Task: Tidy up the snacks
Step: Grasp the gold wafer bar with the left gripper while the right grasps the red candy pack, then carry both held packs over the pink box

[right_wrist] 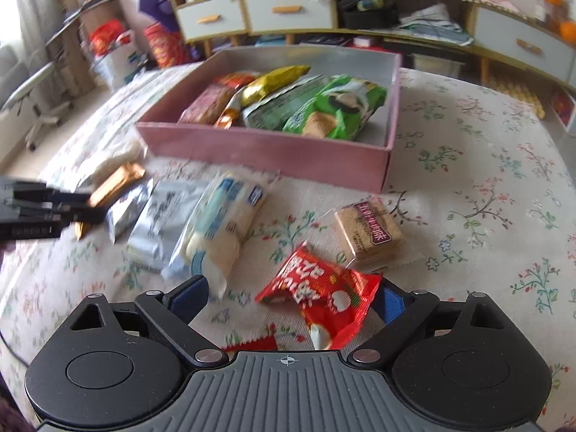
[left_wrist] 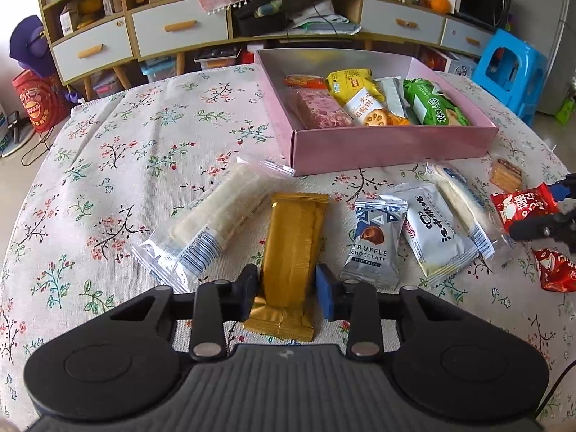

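A pink box holding several snack packs stands at the far side of the floral tablecloth; it also shows in the right wrist view. My left gripper straddles the near end of a gold wafer pack, its jaws close beside the pack with small gaps showing. My right gripper is open wide around a red snack pack lying between its fingers. The right gripper also shows at the right edge of the left wrist view, at the red pack.
Loose on the cloth: a clear rice-cracker pack, a truffle chocolate pack, a white pack, another clear cracker pack, a brown biscuit pack, a second red pack. Shelves and drawers stand behind the table.
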Demonstrator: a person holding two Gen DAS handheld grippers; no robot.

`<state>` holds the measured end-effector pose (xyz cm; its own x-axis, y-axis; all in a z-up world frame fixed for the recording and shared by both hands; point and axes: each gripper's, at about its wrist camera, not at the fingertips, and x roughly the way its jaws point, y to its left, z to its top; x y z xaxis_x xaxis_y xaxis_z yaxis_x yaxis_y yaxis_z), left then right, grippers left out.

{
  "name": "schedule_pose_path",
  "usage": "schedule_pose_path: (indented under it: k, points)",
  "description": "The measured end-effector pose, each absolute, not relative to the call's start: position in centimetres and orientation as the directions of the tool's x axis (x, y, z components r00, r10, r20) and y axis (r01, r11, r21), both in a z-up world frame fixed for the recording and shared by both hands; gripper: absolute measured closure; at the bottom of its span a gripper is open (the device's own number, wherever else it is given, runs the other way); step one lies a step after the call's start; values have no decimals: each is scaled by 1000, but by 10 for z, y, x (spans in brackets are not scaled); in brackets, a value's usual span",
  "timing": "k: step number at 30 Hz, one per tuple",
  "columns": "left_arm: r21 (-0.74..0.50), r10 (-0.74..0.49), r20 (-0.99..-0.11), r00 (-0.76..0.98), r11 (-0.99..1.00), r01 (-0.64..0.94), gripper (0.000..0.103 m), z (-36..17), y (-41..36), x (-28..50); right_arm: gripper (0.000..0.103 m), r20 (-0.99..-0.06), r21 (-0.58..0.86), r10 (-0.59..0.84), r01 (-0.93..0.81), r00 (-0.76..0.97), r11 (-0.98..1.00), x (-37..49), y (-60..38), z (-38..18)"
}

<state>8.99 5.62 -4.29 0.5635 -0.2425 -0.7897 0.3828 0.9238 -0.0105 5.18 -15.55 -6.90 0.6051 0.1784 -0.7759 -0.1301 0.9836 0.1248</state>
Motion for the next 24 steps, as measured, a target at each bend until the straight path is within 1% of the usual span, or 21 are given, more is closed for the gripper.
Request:
schedule_pose_path:
  k: [1,2,4,6,8,11,13,15,17,24]
  points:
    - [-12,-241,-791,563,925,379,72,-43,56,90,19,-776,130,170,-110,607,985,52,-157,-68]
    - [-14,-241,-792,562,926,377,72,-43,56,90,22,-778,134,164,-95,606,986,54,-159,-68]
    - [-21,-244,-793,559,927,375,72,-43,56,91,39,-785,132,150,-75,601,988,55,-162,-69]
    - [-31,-250,-794,554,927,374,72,-42,57,91,47,-790,124,138,-64,598,990,55,-165,-71]
    - [-41,-254,-797,548,928,371,72,-41,59,90,49,-791,119,138,-72,596,990,53,-165,-70]
    - [-56,-263,-799,540,928,370,73,-39,60,90,55,-792,134,158,-85,590,987,51,-165,-70]
    - [-60,-263,-798,542,930,363,73,-38,59,89,62,-792,165,185,-87,582,982,52,-167,-68]
    - [-64,-261,-793,550,934,351,73,-35,59,89,63,-792,180,197,-86,578,980,52,-167,-66]
    - [-77,-269,-787,556,936,344,73,-31,59,89,67,-790,185,204,-92,578,978,51,-166,-63]
    - [-111,-296,-769,567,935,337,73,-19,59,88,67,-780,224,218,-65,587,973,49,-170,-56]
